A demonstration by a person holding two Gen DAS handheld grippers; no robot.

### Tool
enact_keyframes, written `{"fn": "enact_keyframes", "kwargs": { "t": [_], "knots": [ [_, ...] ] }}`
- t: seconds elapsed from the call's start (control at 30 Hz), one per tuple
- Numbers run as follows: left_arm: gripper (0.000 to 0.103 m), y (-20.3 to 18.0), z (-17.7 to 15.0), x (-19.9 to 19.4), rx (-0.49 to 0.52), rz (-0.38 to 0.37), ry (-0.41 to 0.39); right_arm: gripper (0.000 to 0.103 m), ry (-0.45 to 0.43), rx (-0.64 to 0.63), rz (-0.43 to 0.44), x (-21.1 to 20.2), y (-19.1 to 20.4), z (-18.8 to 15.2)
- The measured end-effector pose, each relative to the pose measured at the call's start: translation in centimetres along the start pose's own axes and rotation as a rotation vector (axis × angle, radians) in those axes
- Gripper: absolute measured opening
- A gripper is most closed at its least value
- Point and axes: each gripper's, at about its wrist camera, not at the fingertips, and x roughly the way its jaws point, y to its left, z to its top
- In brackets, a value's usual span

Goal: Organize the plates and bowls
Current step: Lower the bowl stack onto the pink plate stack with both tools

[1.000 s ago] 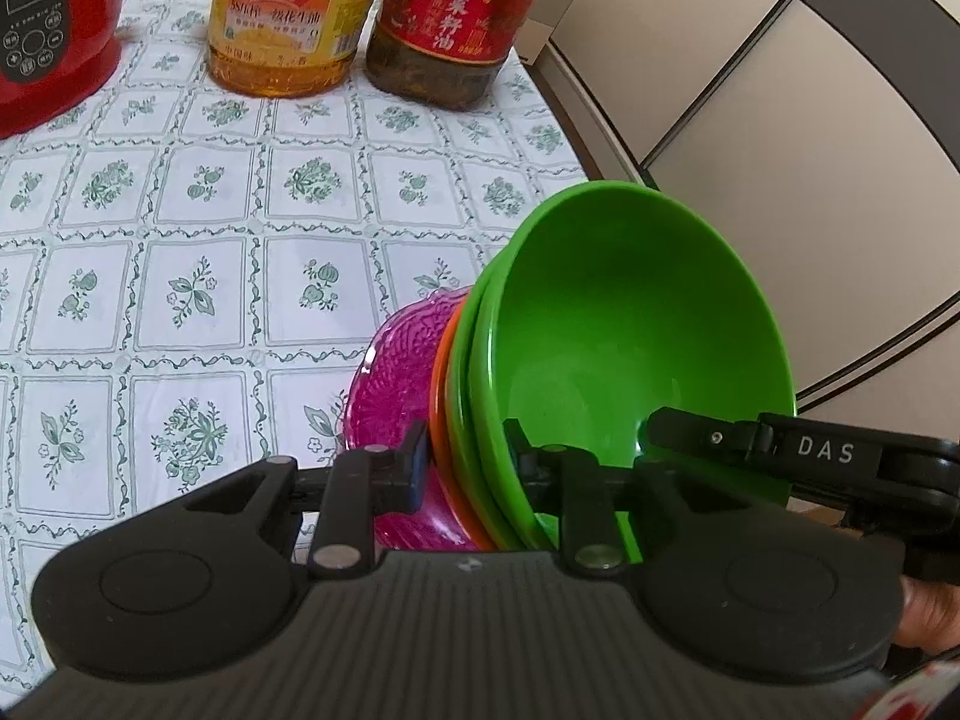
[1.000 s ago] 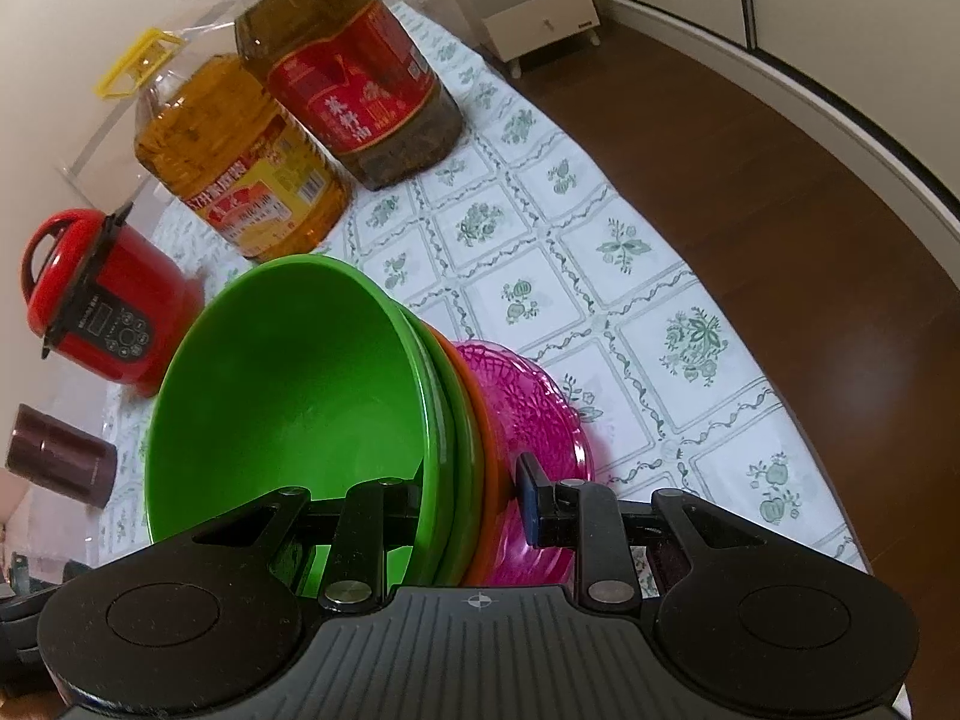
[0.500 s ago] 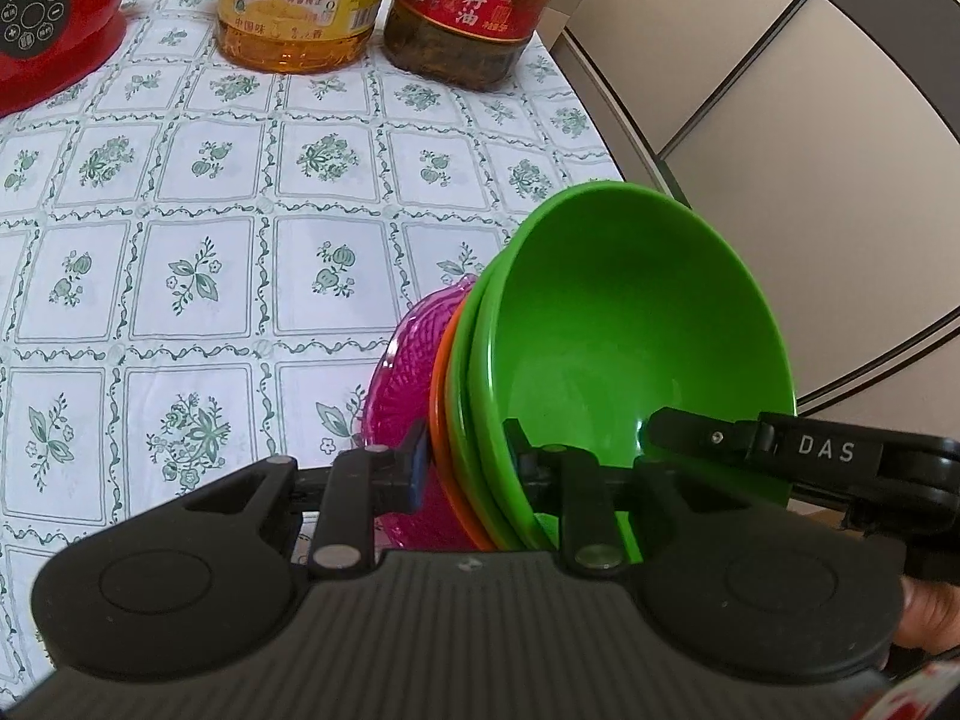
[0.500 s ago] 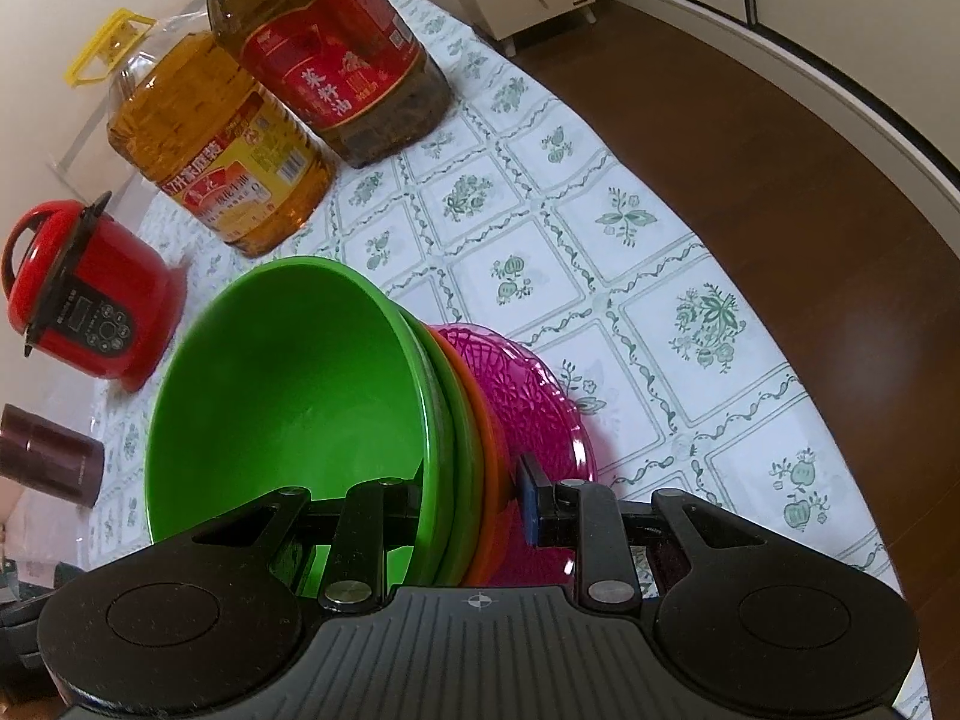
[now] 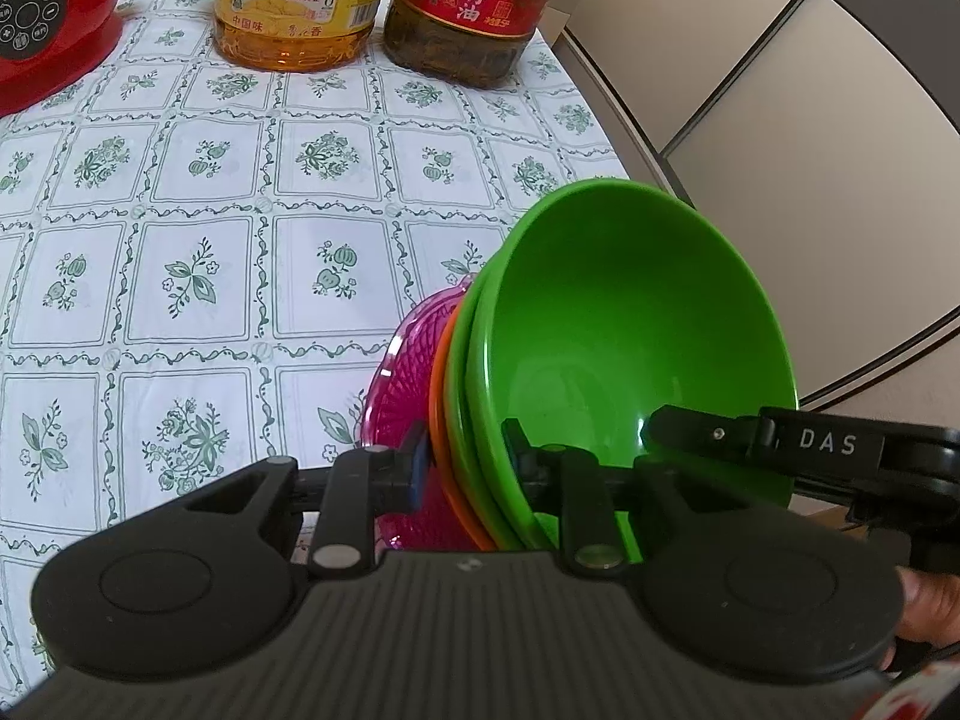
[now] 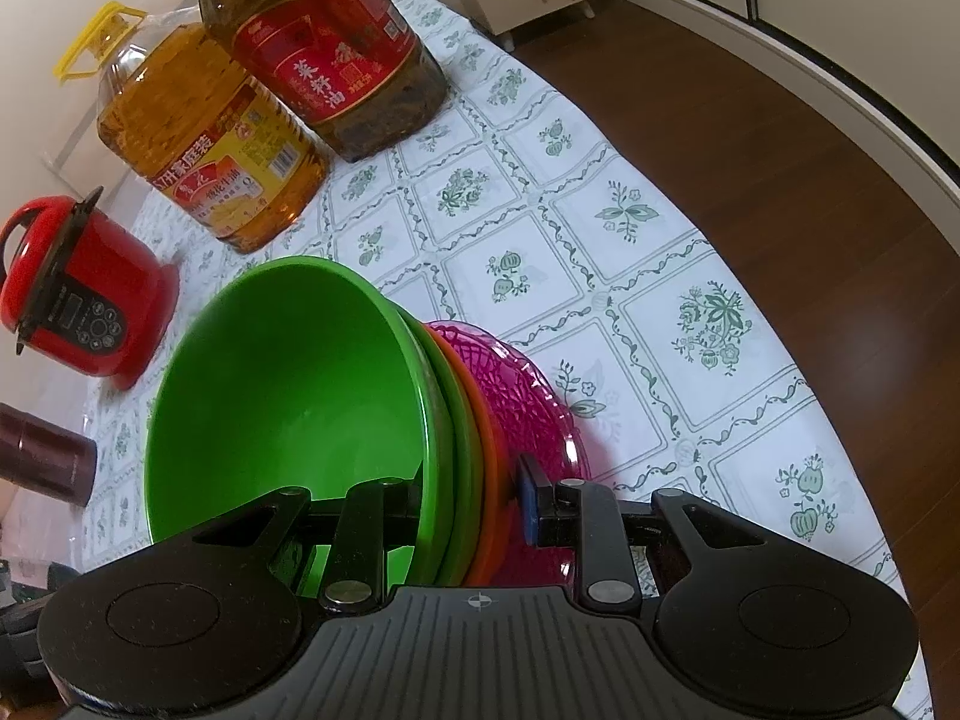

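Observation:
A nested stack is held tilted above the table: a green bowl [image 5: 624,336] on top, a second green bowl and an orange bowl [image 5: 441,420] under it, and a pink patterned plate [image 5: 402,372] beneath. My left gripper [image 5: 465,462] is shut on the stack's rim from one side. My right gripper [image 6: 468,492] is shut on the rim from the opposite side; its finger [image 5: 708,438] shows inside the green bowl [image 6: 288,384]. The pink plate [image 6: 534,396] and orange bowl [image 6: 489,438] also show in the right wrist view.
The table has a white cloth with green flower squares [image 5: 198,282]. Two large oil bottles, yellow-labelled [image 6: 204,138] and red-labelled [image 6: 324,54], stand at the far edge. A red cooker [image 6: 78,300] and a dark cup [image 6: 42,456] are to the left. The wooden floor [image 6: 750,108] lies beyond the table's right edge.
Both grippers have carried the stack forward over the table, toward the oil bottles, which now look closer. The grip on the stack is unchanged.

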Motion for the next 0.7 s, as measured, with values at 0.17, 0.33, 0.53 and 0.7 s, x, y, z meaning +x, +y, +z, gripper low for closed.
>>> {"fn": "enact_keyframes", "kwargs": {
  "t": [0.17, 0.33, 0.53, 0.7],
  "knots": [
    [0.021, 0.15, 0.14, 0.13, 0.007, -0.003, -0.003, 0.026, -0.003, -0.004, -0.003, 0.05, 0.07, 0.01],
    [0.022, 0.05, 0.00, 0.10, 0.014, -0.004, -0.003, 0.026, -0.005, -0.008, -0.002, 0.01, 0.04, -0.06],
    [0.021, -0.03, -0.04, 0.10, 0.015, 0.000, -0.002, 0.026, -0.004, -0.019, -0.007, 0.04, 0.15, -0.01],
    [0.022, -0.24, -0.05, 0.00, 0.024, 0.011, -0.012, 0.028, -0.005, -0.033, -0.003, 0.05, 0.13, -0.06]
  ]
}}
